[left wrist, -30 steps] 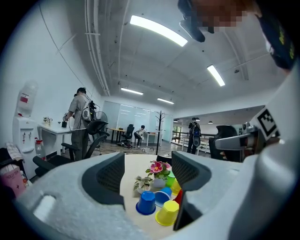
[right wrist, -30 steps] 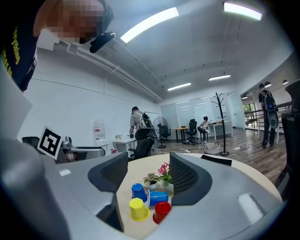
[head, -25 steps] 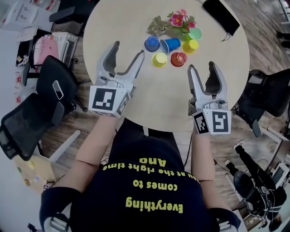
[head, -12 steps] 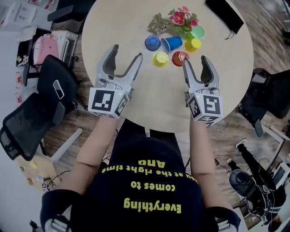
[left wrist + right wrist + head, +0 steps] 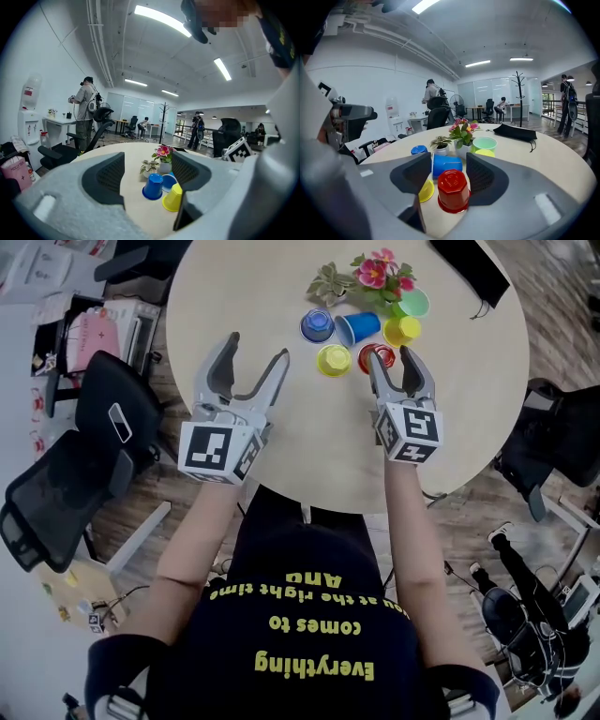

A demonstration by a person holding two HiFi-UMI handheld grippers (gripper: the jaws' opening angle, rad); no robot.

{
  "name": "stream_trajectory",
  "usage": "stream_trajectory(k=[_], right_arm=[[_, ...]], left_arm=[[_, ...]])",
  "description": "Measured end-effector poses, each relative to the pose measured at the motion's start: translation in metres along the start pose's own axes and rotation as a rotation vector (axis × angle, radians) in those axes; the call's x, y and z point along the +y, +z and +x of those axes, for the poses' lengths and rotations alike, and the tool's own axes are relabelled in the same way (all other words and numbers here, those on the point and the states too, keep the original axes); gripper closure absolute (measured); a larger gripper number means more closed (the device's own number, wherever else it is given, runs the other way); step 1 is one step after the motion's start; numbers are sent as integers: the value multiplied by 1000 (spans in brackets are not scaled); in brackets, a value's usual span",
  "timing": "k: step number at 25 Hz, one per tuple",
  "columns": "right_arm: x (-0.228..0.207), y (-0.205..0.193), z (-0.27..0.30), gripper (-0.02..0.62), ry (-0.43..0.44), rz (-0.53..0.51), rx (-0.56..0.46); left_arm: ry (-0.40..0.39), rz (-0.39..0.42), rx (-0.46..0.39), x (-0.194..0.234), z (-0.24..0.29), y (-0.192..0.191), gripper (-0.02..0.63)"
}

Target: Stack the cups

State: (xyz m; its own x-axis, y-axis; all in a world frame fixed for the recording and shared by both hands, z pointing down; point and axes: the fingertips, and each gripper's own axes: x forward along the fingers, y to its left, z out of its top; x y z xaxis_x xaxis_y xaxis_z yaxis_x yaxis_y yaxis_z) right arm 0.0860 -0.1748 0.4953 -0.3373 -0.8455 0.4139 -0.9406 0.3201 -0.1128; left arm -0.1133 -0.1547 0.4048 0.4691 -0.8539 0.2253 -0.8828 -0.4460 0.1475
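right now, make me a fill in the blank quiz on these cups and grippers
The right gripper has open jaws, which have just been closing, around the ____ cup.
The left gripper is open and holds ____.
One blue cup stands upside down; the other blue cup lies on its ____.
Missing: red; nothing; side.

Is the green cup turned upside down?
No, the green cup stands right way up beside the flower pot, with its open mouth facing the ceiling.
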Motion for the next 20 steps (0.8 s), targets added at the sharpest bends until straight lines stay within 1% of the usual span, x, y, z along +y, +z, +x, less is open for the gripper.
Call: stream_trajectory(k=[4, 8, 12, 20], right_arm=[[-2, -11, 9, 348, -6, -36, 41], [-2, -24, 14, 350, -6, -48, 75], [-2, -27, 14, 376, -21, -87, 78], [-1, -27, 13, 382, -29, -114, 84]], left_arm=[[-1, -3, 6, 1, 2, -4, 293], [-1, 0, 10, 0, 2, -6, 293], [-3, -2, 22, 0, -1, -9, 293], [18, 7, 15, 4, -9, -7, 293]])
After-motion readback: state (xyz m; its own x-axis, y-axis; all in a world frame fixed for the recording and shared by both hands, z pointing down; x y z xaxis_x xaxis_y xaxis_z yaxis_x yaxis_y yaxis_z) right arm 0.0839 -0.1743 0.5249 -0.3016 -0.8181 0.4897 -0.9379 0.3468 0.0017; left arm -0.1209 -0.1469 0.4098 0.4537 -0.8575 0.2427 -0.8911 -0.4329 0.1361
